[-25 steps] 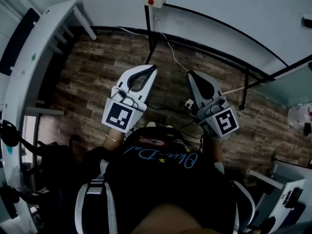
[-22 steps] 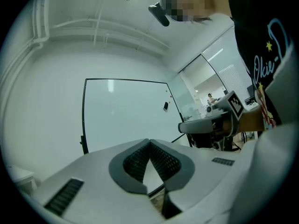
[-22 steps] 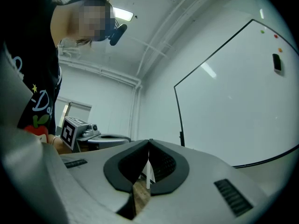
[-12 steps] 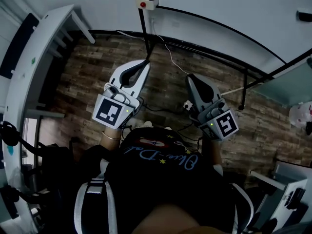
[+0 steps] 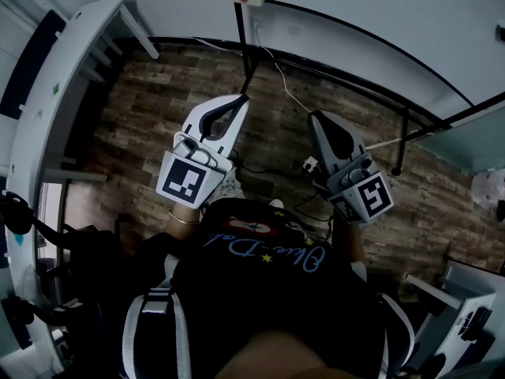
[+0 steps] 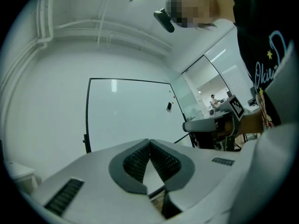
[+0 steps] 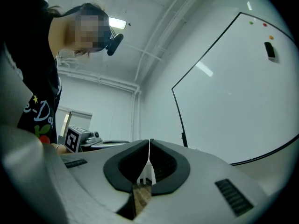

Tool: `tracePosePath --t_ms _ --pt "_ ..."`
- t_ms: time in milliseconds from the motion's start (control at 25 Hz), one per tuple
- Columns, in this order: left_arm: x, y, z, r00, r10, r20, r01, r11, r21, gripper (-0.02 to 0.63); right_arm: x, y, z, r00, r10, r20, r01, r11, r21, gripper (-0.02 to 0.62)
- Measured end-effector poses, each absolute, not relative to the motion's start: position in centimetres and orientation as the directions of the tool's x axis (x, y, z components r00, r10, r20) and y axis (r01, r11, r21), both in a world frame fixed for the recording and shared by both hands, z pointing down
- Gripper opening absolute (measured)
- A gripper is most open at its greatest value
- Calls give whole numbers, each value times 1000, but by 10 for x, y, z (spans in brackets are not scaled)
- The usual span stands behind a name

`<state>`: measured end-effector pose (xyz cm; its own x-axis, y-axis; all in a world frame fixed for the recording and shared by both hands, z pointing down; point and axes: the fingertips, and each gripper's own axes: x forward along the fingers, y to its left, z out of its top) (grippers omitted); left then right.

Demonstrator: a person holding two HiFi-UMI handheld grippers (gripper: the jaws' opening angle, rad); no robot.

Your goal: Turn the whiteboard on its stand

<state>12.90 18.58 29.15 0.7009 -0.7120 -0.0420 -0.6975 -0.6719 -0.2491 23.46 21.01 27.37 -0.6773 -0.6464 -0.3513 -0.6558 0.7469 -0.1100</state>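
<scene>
Approach step: left gripper [image 5: 241,101] and right gripper [image 5: 314,118] both clenched, empty; whiteboard [image 6: 126,111] ahead, untouched; next, likely open jaws, grip frame edge, swing board

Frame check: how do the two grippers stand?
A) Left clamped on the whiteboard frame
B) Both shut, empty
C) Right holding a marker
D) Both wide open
B: the jaw tips of the left gripper and the right gripper meet with nothing between them, and the whiteboard stands apart ahead of both.
</scene>
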Motion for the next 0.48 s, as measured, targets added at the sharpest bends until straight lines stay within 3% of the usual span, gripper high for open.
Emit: tracePosePath --t_ms 480 --pt "95 153 291 702 -710 -56 -700 -673 -240 11 195 178 269 -694 -640 -330 -649 754 -98 20"
